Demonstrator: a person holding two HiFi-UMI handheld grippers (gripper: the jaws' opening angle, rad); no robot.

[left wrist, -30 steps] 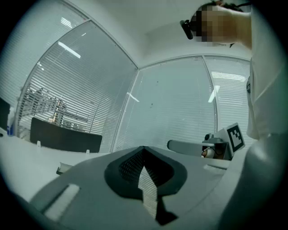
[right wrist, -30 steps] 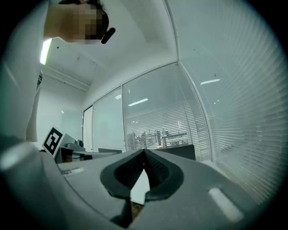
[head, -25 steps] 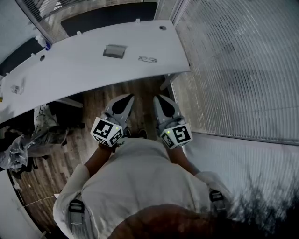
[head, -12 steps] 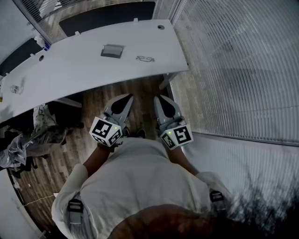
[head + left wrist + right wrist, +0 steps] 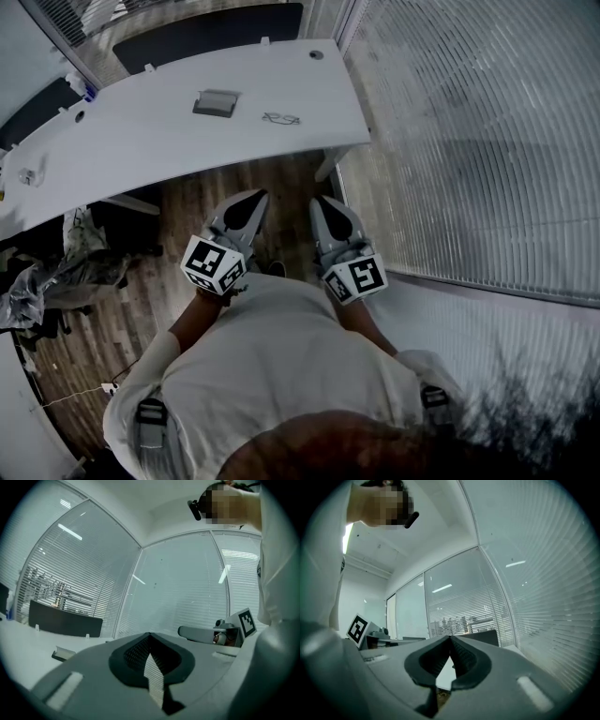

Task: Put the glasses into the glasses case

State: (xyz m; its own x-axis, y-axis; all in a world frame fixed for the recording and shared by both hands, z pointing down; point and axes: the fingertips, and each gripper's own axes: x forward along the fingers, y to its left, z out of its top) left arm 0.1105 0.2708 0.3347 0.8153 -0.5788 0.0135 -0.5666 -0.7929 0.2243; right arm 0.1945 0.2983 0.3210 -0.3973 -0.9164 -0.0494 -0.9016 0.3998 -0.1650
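Observation:
A grey glasses case (image 5: 214,102) lies on the white table (image 5: 122,145), and the thin-framed glasses (image 5: 280,118) lie just right of it. The case also shows low at the left of the left gripper view (image 5: 63,654). Both grippers are held level in front of the person's body, over the wooden floor and short of the table's near edge. My left gripper (image 5: 255,197) has its jaws together with nothing between them (image 5: 150,635). My right gripper (image 5: 323,202) is likewise shut and empty (image 5: 450,638).
Slatted blinds (image 5: 469,141) line the glass wall at the right. A dark panel (image 5: 211,33) stands behind the table. Bags and clutter (image 5: 47,281) lie on the wooden floor (image 5: 225,183) at the left. A small object (image 5: 28,175) sits near the table's left end.
In the head view the table, the case and the glasses have slid slightly to the left. Both grippers keep the same pose before the body and stay shut.

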